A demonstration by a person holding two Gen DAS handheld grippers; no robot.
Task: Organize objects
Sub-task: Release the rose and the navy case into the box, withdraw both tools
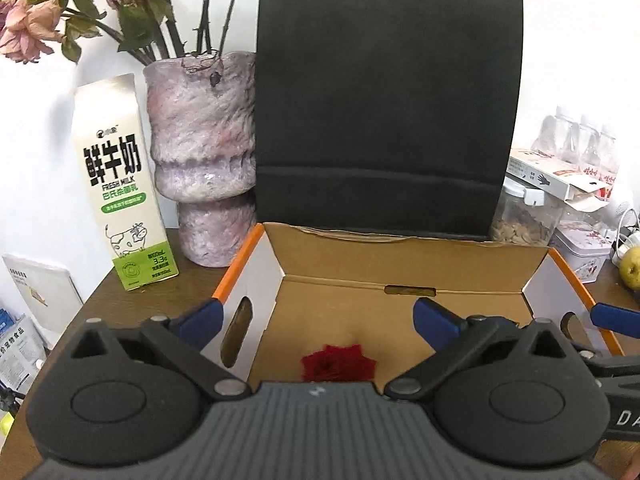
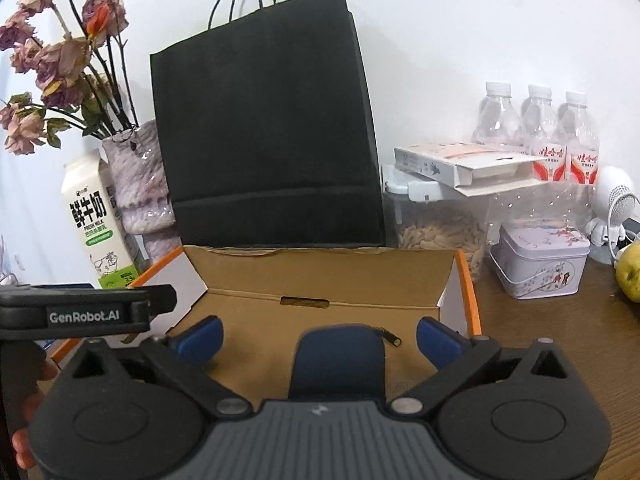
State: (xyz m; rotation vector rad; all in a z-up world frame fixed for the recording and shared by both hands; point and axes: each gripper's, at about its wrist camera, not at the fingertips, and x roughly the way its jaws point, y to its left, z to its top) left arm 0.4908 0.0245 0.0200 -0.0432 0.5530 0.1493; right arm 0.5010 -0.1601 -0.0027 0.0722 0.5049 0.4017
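An open cardboard box (image 1: 400,272) with orange edges stands on the brown table, right in front of both grippers. On its floor lies a dark red rosette-like piece (image 1: 338,364). It shows low between the fingers of my left gripper (image 1: 318,320), which is open and touches nothing. That gripper's left finger (image 1: 200,320) hangs outside the box's white left wall. A blue zip pouch (image 2: 340,368) rests in the box (image 2: 320,276). It sits between the spread fingers of my open right gripper (image 2: 320,338), with clear gaps on both sides.
Behind the box stands a tall black paper bag (image 1: 384,112). To its left are a milk carton (image 1: 120,188) and a mottled vase (image 1: 200,152) of dried roses. On the right are water bottles (image 2: 536,136), a seed jar (image 2: 440,232), a tin (image 2: 540,264) and a yellow-green fruit (image 2: 630,272).
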